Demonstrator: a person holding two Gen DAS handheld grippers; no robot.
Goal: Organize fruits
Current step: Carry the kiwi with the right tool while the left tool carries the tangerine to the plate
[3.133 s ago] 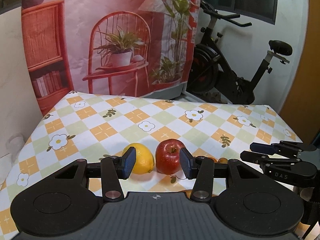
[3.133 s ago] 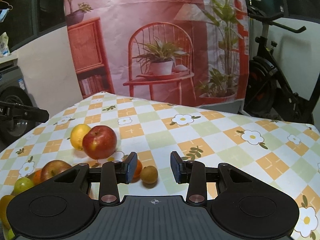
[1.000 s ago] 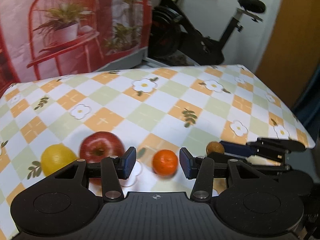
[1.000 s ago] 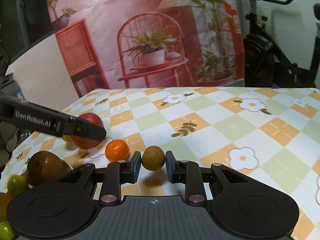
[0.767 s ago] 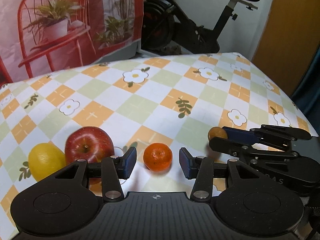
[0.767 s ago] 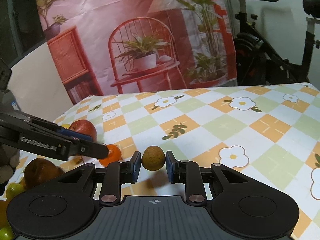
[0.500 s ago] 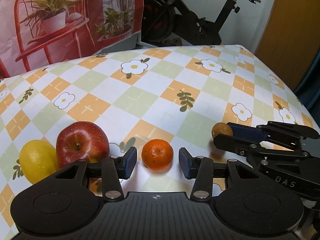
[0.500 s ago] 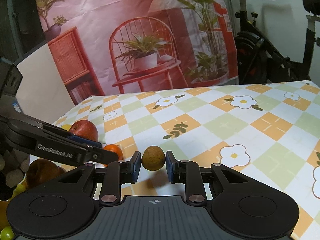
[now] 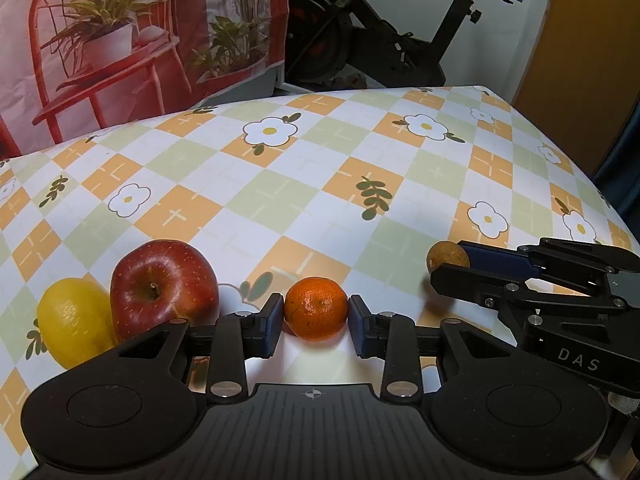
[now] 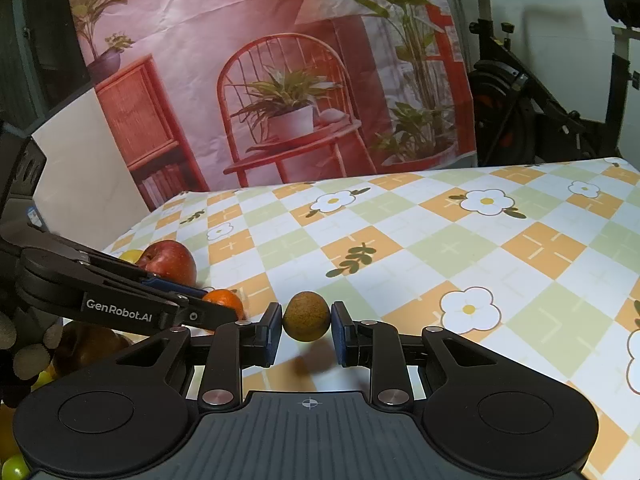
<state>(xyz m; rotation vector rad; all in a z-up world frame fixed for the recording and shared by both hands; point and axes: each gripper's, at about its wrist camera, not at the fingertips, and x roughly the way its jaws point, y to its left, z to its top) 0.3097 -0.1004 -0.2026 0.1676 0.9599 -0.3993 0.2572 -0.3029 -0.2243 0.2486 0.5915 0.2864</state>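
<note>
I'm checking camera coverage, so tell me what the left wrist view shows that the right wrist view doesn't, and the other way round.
Only the left wrist view shows the lemon nearly whole; in the right wrist view it is a yellow sliver behind the apple.

Only the right wrist view shows more fruit at its lower left edge, a brownish one and small green ones.

Both show the red apple, the left gripper shut on the small orange, the right gripper shut on the small brown fruit, the checked tablecloth and the exercise bike.
</note>
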